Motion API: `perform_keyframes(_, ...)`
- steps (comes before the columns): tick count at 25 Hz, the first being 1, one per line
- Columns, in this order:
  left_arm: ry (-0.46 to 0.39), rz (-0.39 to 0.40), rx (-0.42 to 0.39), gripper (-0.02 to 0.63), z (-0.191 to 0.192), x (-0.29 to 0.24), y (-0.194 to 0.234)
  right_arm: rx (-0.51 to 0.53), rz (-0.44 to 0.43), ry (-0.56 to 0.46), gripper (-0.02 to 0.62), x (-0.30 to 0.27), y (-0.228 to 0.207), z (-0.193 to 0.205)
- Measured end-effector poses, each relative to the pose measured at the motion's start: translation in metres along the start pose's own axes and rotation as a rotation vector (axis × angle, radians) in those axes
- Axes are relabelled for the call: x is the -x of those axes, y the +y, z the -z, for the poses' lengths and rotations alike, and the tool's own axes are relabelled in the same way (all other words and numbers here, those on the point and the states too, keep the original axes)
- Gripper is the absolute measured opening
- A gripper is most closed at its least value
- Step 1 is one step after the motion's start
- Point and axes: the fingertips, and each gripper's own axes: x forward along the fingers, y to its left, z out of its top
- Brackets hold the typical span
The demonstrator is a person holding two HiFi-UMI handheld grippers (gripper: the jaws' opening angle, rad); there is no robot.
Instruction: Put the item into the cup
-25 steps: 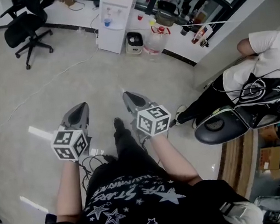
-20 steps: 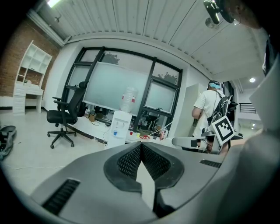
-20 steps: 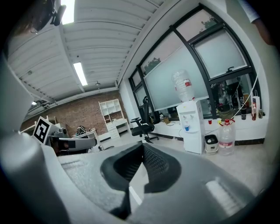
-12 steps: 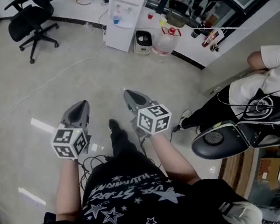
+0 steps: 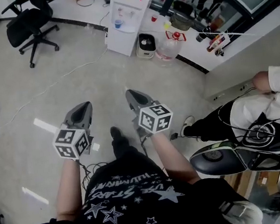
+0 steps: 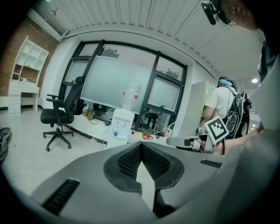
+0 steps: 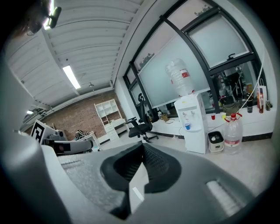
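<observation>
No cup and no item show in any view. I hold both grippers out in front of me over the floor. My left gripper has its jaws pressed together with nothing between them; its own view shows the tips meeting. My right gripper is likewise shut and empty, with its tips meeting in its own view. Each carries a cube with square markers, on the left and on the right.
A white water dispenser stands ahead by the wall, with a small bin and a water jug beside it. A black office chair is far left. A seated person and a black stool are at right. Cables lie on the floor.
The view has shifted: the dispenser and the seated person sit lower and further right in frame. Both grippers stay shut, side by side.
</observation>
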Motion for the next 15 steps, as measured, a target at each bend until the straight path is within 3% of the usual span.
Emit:
perform_keyframes(7, 0.017, 0.004, -0.023, 0.006, -0.027, -0.069, 0.014, -0.013, 0.012, 0.021, 0.0, -0.036, -0.06, -0.029)
perform_keyframes(15, 0.042, -0.007, 0.031, 0.006, -0.04, -0.128, 0.042, -0.032, 0.023, 0.021, 0.0, -0.072, -0.111, -0.048)
